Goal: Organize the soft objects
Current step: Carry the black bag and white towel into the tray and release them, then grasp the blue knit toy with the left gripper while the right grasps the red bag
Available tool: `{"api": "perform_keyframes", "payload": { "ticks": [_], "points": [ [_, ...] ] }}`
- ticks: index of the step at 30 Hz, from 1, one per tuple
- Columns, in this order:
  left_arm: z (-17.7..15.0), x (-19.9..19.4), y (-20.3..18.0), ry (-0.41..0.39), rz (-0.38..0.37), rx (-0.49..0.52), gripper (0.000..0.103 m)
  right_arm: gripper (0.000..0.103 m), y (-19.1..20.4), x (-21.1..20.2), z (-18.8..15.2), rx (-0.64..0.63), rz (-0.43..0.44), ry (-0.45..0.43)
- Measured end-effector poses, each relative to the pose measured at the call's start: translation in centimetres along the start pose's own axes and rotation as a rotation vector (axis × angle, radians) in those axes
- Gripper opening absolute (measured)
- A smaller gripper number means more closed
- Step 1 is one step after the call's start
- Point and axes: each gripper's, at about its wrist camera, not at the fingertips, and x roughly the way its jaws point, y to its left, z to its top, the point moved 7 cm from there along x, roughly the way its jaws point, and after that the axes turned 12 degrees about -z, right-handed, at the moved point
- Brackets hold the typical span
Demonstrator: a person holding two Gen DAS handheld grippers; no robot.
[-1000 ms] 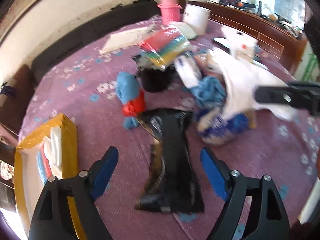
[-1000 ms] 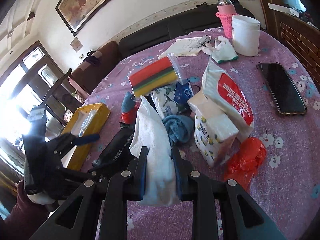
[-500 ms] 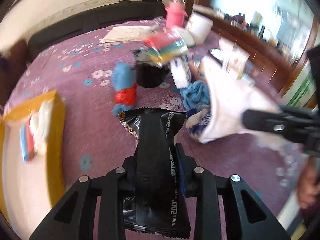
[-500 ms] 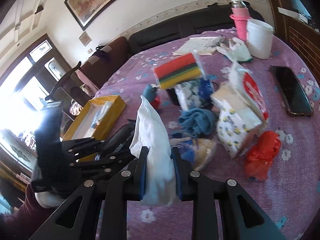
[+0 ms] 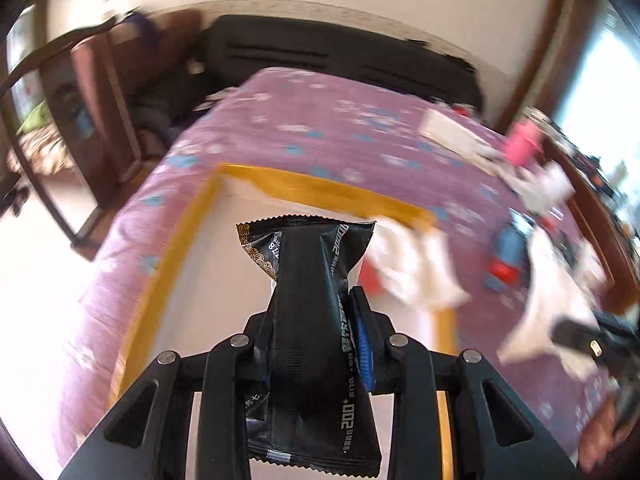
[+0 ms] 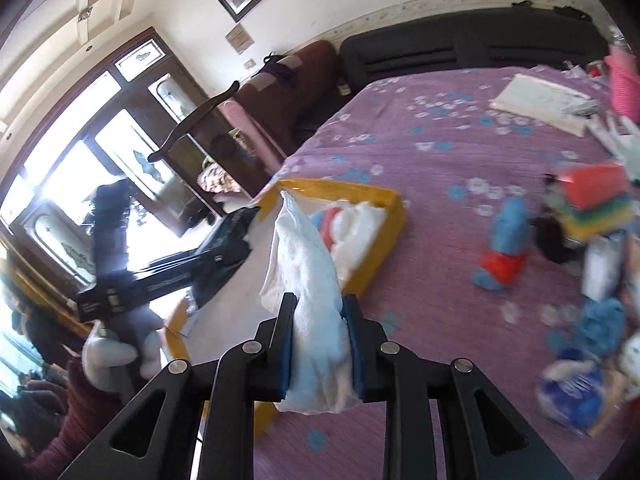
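Both loads hang over the yellow tray (image 5: 304,188), release pending.
Left hand-held gripper (image 5: 316,312) pinches a black packet (image 5: 312,280), right hand-held gripper (image 6: 318,320) a white cloth (image 6: 308,264); dropped together, they may snag, though blur hides the clearance.

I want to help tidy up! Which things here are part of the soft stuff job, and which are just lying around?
Part of the job:
- black packet, clamped in the left gripper
- white cloth, clamped in the right gripper
- yellow box, cloths already inside
- blue and red soft toy
- blue cloth

Just lying around:
- white booklet
- pink holder
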Motion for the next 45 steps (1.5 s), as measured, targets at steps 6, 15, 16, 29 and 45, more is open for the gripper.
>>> {"api": "perform_keyframes", "payload": {
  "ticks": [6, 15, 16, 29, 45],
  "points": [
    [2.8, 3.8, 4.9, -0.014, -0.005, -0.113, 0.03, 0.026, 4.2, 7.2, 2.8, 0.055, 0.08, 0.087],
    [3.3, 0.9, 7.7, -0.108, -0.02, -0.202, 0.065, 0.027, 5.6, 15.2, 5.0, 0.185, 0.096, 0.188],
    [3.3, 0.2, 7.9, -0.125, -0.026, -0.204, 0.067, 0.027, 5.6, 15.9, 5.0, 0.195, 0.087, 0.196],
    [1.8, -4.4, 4.0, -0.22, -0.047, -0.138, 0.079, 0.069, 3.9, 12.2, 4.5, 0.132, -0.015, 0.094],
    [-2.9, -5.0, -6.7, -0.183, -0.061, 0.028, 0.084, 0.079, -5.0, -1.4, -0.3, -0.052, -0.491, -0.192]
  ]
}}
